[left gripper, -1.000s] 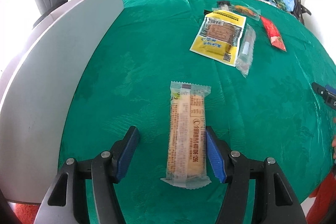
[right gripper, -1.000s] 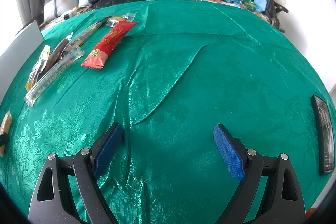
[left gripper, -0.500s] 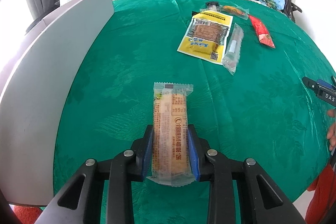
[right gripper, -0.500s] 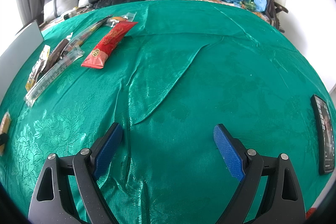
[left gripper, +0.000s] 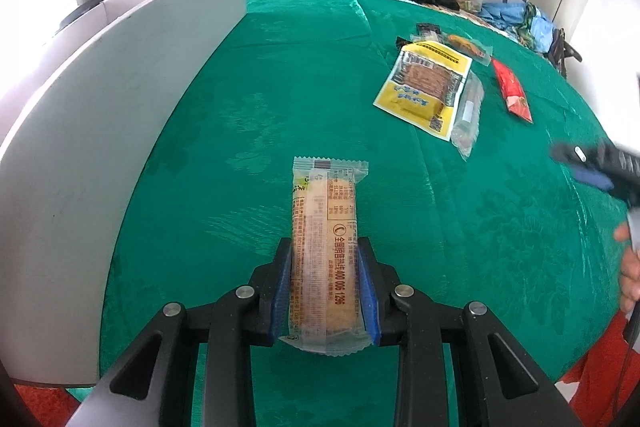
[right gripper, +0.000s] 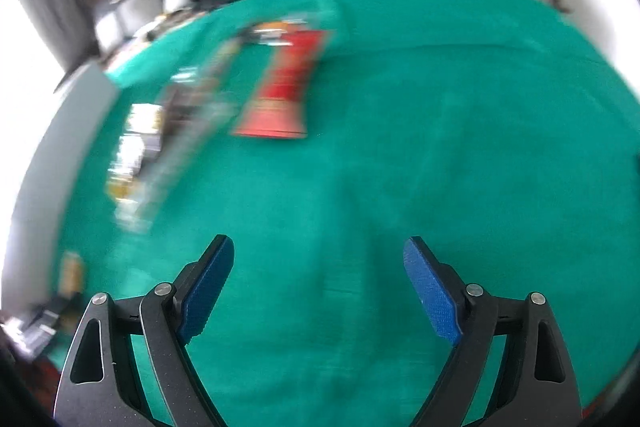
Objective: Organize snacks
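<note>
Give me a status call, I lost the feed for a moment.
Left gripper shut on the wrapped biscuit bar. Right gripper open, empty, view blurred. Yellow packet and red packet lie on the green cloth. Nothing in the way.

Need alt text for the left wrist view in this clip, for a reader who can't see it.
The left gripper is shut on a long clear-wrapped biscuit pack over a green tablecloth. Farther off to the right lie a yellow snack bag, a clear packet and a red packet; a grey board runs along the left.
</note>
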A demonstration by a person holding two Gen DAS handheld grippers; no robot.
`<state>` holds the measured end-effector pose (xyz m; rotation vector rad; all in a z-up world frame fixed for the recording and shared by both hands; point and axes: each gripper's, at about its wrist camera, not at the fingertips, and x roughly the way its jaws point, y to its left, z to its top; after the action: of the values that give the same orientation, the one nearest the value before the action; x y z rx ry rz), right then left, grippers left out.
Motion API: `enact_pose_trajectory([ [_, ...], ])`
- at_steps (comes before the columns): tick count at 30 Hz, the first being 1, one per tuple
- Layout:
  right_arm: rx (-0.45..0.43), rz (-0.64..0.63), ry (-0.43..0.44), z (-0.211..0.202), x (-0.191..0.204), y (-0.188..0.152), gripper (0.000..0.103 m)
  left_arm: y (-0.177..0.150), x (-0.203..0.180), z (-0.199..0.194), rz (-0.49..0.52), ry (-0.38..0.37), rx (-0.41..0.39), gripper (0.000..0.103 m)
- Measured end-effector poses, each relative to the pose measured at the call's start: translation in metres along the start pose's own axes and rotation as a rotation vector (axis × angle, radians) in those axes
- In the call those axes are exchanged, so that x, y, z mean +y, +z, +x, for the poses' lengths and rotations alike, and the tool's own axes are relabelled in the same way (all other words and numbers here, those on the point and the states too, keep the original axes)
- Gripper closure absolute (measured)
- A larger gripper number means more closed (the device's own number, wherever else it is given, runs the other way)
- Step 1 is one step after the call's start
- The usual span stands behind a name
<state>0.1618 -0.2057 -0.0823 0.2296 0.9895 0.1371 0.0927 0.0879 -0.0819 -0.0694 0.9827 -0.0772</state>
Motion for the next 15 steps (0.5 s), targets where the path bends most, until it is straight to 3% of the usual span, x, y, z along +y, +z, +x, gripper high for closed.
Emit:
enact_pose_trajectory([
  [2,0.017,0.002,0.056,0.014,0.035,0.016,0.016,-0.001,0.005,-0.002,-0.009,-0.001,-0.004,0.073],
  [5,0.036,0.023,0.070,0.037,0.068,0.038,0.017,-0.005,0.010,-0.005,-0.017,0.001,-0.006,0.073],
  [6,0.052,0.024,0.063,0.048,0.078,0.044,0.023,-0.005,0.012,-0.005,-0.020,0.001,-0.006,0.073],
  [7,0.070,0.024,0.060,0.057,0.084,0.047,0.038,-0.006,0.014,-0.006,-0.024,0.000,-0.007,0.073],
  [8,0.111,0.022,0.065,0.069,0.091,0.050,0.046,-0.006,0.015,-0.006,-0.027,-0.002,-0.008,0.073],
  [9,0.093,0.005,0.041,0.070,0.095,0.051,0.055,-0.005,0.016,-0.007,-0.031,-0.005,-0.010,0.073],
  [10,0.110,-0.010,0.033,0.072,0.097,0.052,0.070,-0.005,0.017,-0.007,-0.034,-0.007,-0.013,0.073],
  [12,0.160,0.014,0.078,0.069,0.092,0.048,0.081,-0.003,0.018,-0.008,-0.038,-0.017,-0.019,0.073],
  [15,0.221,-0.025,0.060,0.054,0.080,0.036,0.083,-0.002,0.018,-0.008,-0.042,-0.033,-0.020,0.073],
])
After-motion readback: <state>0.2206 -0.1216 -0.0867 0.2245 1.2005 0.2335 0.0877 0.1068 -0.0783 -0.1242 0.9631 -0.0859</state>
